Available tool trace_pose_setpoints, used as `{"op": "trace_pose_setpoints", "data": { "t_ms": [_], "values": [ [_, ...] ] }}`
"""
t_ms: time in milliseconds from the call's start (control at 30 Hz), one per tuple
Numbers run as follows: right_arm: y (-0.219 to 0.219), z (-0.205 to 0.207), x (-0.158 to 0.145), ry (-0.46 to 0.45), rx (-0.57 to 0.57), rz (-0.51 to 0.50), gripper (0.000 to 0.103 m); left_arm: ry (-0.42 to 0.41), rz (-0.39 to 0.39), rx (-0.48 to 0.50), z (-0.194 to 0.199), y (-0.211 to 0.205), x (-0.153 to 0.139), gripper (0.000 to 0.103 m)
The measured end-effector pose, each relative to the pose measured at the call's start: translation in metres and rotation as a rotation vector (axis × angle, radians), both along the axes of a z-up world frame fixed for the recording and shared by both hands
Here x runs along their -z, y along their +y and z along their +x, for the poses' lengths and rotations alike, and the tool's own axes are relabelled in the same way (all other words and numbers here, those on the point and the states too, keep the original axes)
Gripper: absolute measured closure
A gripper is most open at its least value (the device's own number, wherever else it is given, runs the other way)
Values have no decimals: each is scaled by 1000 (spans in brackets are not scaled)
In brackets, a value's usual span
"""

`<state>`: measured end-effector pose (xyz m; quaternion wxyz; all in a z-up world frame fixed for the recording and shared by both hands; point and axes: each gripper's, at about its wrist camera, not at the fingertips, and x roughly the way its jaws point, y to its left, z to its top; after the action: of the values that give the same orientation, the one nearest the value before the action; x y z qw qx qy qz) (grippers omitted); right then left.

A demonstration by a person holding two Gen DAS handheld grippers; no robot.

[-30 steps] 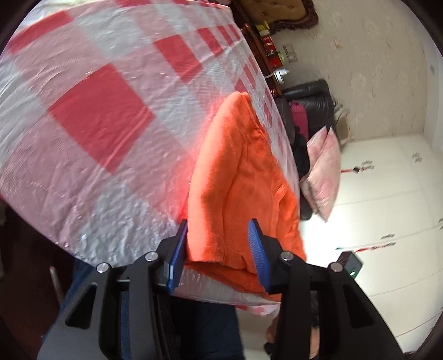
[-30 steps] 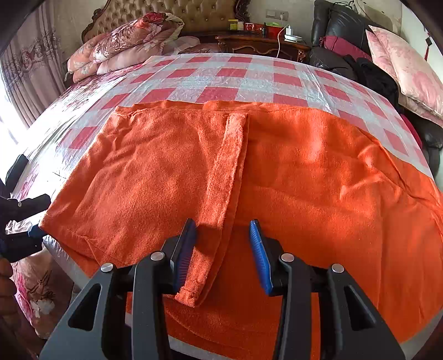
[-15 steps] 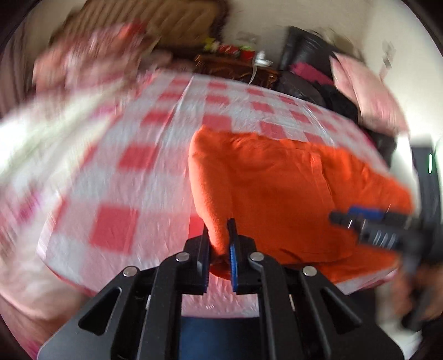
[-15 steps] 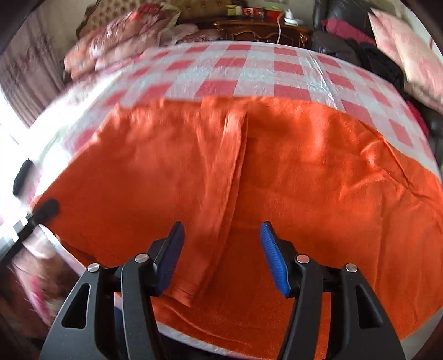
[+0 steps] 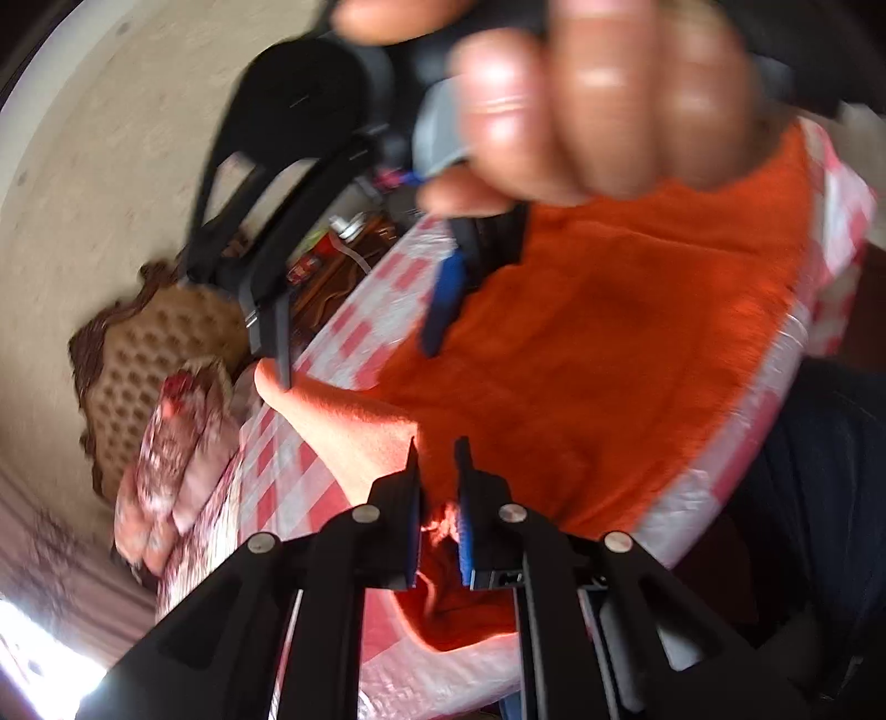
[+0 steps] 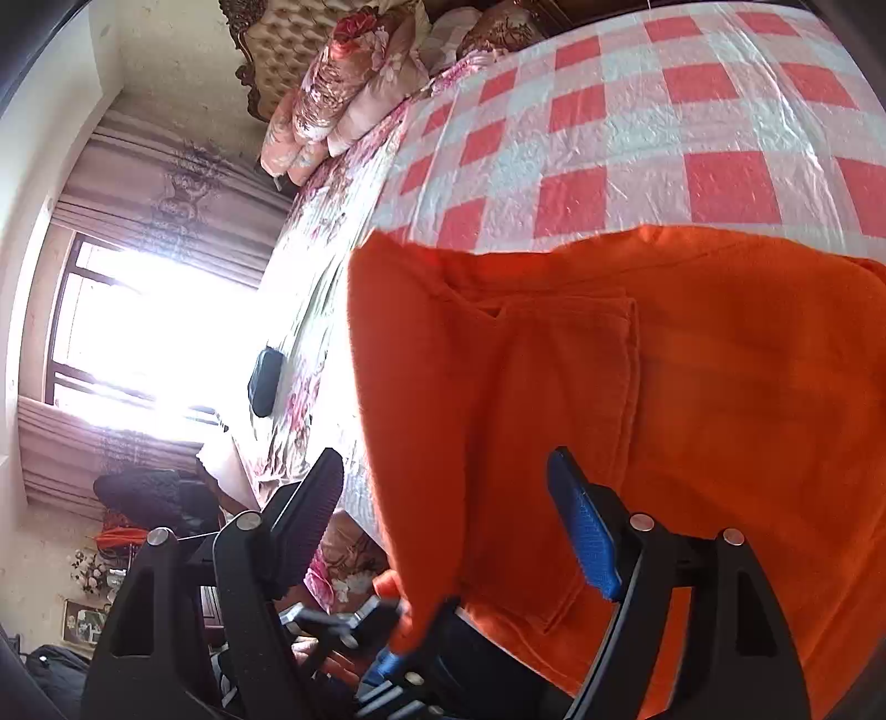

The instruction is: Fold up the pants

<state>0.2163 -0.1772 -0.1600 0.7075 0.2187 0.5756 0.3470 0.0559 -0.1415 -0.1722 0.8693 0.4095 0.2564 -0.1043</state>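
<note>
The orange pants [image 6: 692, 360] lay on the bed [image 6: 637, 122], spread over its red and white checked cover near the front edge. The left tongs [image 5: 437, 493] were pinched tight on a bit of the orange cloth, and that side of the pants was lifted off the cover in a fold. The right tongs [image 6: 448, 515] stood wide open above the pants, with nothing pinched between the pads; they had just been opening. In the left view a blurry hand [image 5: 581, 94] held the right tongs close to the camera. Flowery pillows [image 6: 343, 83] were piled at the head of the bed, by a padded headboard [image 6: 271, 44]. Bright light came in through a window [image 6: 149, 338].
</note>
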Motion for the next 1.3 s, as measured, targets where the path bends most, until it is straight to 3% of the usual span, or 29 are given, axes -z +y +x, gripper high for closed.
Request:
{"op": "trace_pose_setpoints", "data": {
  "t_ms": [233,267,300,367,467,533,600,767,867,967,1033,1067,1100,1300],
  "values": [
    [-3,2,17,28,12,56,29,24,22,53,3,-8,12,93],
    [-3,3,20,26,23,51,42,22,24,56,3,-7,13,93],
    [-3,5,24,29,41,38,65,19,25,56,3,-7,14,93],
    [-2,7,31,57,51,27,90,16,9,44,5,-3,15,93],
    [2,8,31,44,49,26,94,12,-14,23,3,0,16,92],
    [5,8,27,30,50,29,96,2,-29,8,0,0,17,86],
    [6,9,23,22,56,30,97,-9,-36,3,-2,1,18,68],
    [3,7,23,27,71,37,97,-72,27,3,-7,-3,23,51],
    [-3,5,24,29,84,47,97,-123,41,-21,-9,-1,18,51],
    [-11,5,26,38,95,64,97,-100,53,-39,-2,-2,24,49],
    [-12,5,27,43,100,75,97,-92,64,-37,-2,-7,28,65],
    [-14,2,26,42,103,77,97,-80,67,-38,0,-8,29,85],
    [-16,2,26,43,108,83,97,-82,66,-38,0,-7,27,90],
    [-50,-6,11,8,143,110,97,-147,22,53,-5,-18,-5,95]
  ]
}}
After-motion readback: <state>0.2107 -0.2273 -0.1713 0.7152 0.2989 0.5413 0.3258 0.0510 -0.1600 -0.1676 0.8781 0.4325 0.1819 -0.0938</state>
